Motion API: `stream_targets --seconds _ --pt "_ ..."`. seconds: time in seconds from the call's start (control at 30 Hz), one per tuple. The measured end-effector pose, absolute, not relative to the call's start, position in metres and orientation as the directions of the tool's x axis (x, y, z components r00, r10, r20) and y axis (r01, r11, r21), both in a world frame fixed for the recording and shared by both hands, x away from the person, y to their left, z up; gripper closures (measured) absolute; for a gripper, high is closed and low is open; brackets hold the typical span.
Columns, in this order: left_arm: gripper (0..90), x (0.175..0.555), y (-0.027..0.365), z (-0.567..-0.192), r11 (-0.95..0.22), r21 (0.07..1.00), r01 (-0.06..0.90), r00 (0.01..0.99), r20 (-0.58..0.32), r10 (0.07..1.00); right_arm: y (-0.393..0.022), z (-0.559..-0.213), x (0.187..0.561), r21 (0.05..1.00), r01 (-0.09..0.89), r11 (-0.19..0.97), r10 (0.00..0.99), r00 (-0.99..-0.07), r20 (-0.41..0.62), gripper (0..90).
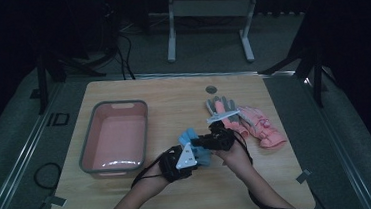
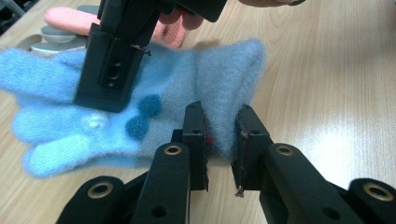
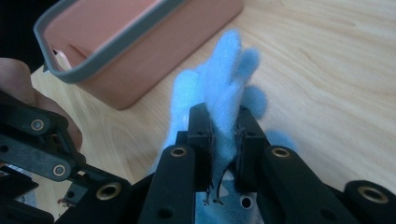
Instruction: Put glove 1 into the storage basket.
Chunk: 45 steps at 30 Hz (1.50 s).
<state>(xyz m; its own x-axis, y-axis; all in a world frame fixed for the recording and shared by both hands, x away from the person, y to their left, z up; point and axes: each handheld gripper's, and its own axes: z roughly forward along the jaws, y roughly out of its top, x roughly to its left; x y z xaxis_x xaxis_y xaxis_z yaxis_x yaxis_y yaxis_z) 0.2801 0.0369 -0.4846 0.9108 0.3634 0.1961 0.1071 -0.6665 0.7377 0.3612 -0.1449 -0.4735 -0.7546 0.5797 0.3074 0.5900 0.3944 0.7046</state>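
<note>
Blue glove (image 1: 195, 145) mostly hidden, perhaps folded

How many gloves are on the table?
3: a blue glove pinched by both grippers near the table's middle, a grey glove farther back, and a pink glove beside it on the right. More may be hidden underneath.

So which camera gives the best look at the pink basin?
The high view: the pink basin appears whole there, grey rim and bare inside, on the table's left part. The right gripper view catches one corner of it behind the blue glove clamped in the right tongs. The left gripper view looks at the glove instead.
</note>
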Motion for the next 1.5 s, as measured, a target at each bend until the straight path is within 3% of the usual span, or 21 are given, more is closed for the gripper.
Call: stream_targets --seconds 0.5,1.5 --pt "78.2 0.286 0.075 -0.459 -0.658 0.739 0.143 0.879 0.21 0.427 -0.106 -0.444 0.373 0.73 0.548 0.407 0.549 -0.786 0.284 80.3" --pt "78.4 0.29 0.185 -0.437 -0.643 0.725 0.249 0.799 0.222 0.559 0.026 -0.417 0.393 0.753 0.463 0.467 0.448 -0.858 0.25 80.3"
